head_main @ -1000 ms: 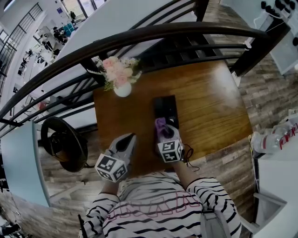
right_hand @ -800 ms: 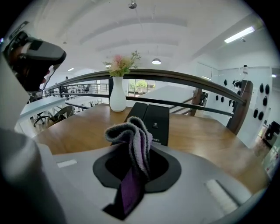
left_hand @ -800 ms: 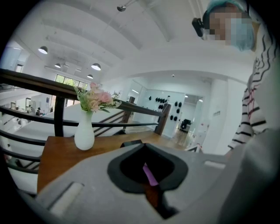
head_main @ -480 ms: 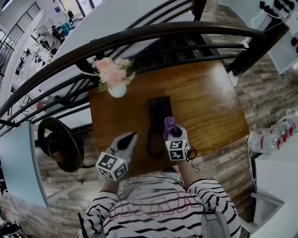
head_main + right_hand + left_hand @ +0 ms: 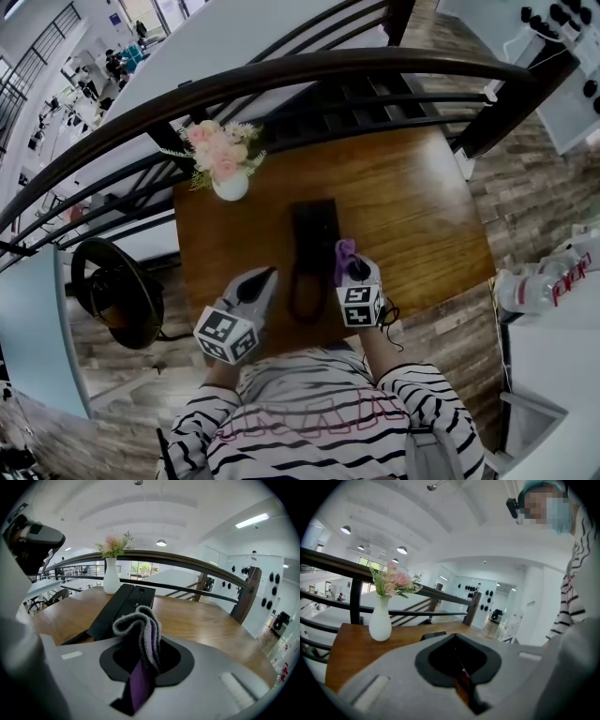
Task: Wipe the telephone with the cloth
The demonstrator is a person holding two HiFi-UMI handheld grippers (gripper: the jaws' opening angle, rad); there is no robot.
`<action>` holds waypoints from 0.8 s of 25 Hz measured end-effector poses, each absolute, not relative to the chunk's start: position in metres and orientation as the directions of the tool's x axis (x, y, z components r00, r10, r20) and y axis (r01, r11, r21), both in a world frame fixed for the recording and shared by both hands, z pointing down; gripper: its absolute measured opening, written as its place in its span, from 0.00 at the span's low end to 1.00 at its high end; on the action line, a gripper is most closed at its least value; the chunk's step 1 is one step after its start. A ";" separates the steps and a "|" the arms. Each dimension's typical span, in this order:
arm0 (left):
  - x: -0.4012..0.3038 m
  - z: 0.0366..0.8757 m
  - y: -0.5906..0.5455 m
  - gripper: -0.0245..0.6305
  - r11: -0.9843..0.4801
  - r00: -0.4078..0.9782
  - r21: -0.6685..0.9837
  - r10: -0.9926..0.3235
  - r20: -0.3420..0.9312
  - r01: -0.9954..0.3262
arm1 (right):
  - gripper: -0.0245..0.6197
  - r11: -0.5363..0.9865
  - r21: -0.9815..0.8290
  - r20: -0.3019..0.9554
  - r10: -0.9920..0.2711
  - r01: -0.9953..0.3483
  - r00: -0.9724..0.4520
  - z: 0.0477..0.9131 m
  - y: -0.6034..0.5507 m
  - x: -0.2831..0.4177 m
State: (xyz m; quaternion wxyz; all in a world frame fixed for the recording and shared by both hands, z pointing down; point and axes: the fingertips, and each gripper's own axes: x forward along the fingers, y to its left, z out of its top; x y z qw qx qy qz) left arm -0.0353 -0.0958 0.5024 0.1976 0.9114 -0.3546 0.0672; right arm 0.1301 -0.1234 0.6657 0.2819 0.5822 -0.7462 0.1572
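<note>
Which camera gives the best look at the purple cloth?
The right gripper view. There the cloth fills the near foreground, folded and pinched in the right gripper. The head view shows only a small purple tuft at that gripper's tip, beside the telephone. The left gripper view shows no clear sight of it.

"Bright in here, isn't it? In the head view the glow is strongest toward eleven o'clock; round ceiling lamps (image 5: 401, 550) and a strip light (image 5: 253, 520) shine overhead; hardly a hard shadow anywhere."

"Aye; the table (image 5: 412, 197) has a soft sheen toward two o'clock and goes darker toward six; the railing (image 5: 281, 70) bows with the wide lens; both gripper views have black corners; the left gripper (image 5: 463, 674) is a soft grey blur up close; the cloth (image 5: 140, 625) looks sharper."
</note>
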 end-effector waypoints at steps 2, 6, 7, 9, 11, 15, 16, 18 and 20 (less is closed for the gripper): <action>-0.035 0.503 -0.096 0.04 -0.671 0.739 0.311 -0.621 0.261 -0.673 | 0.13 0.274 0.097 0.603 -0.781 -0.957 -0.163 0.665 -0.123 0.130; -0.035 0.501 -0.097 0.04 -0.667 0.736 0.312 -0.626 0.258 -0.676 | 0.13 0.274 0.101 0.608 -0.778 -0.956 -0.158 0.664 -0.123 0.134; -0.035 0.501 -0.098 0.04 -0.666 0.735 0.312 -0.627 0.257 -0.677 | 0.12 0.271 0.104 0.609 -0.778 -0.957 -0.155 0.663 -0.123 0.135; -0.037 0.500 -0.098 0.04 -0.663 0.733 0.313 -0.630 0.256 -0.680 | 0.12 0.259 0.101 0.610 -0.779 -0.960 -0.146 0.663 -0.122 0.140; -0.040 0.499 -0.099 0.04 -0.661 0.731 0.312 -0.633 0.255 -0.682 | 0.12 0.247 0.093 0.610 -0.780 -0.965 -0.141 0.661 -0.122 0.143; -0.043 0.497 -0.098 0.04 -0.662 0.731 0.311 -0.635 0.251 -0.682 | 0.12 0.242 0.082 0.587 -0.795 -0.967 -0.149 0.647 -0.122 0.145; -0.044 0.497 -0.098 0.04 -0.662 0.731 0.311 -0.636 0.249 -0.682 | 0.12 0.241 0.074 0.581 -0.799 -0.968 -0.154 0.642 -0.122 0.144; -0.047 0.494 -0.098 0.04 -0.664 0.732 0.310 -0.637 0.244 -0.681 | 0.12 0.236 0.058 0.564 -0.810 -0.970 -0.163 0.629 -0.122 0.141; -0.049 0.493 -0.098 0.04 -0.665 0.732 0.309 -0.638 0.239 -0.680 | 0.12 0.234 0.055 0.538 -0.826 -0.971 -0.169 0.616 -0.123 0.139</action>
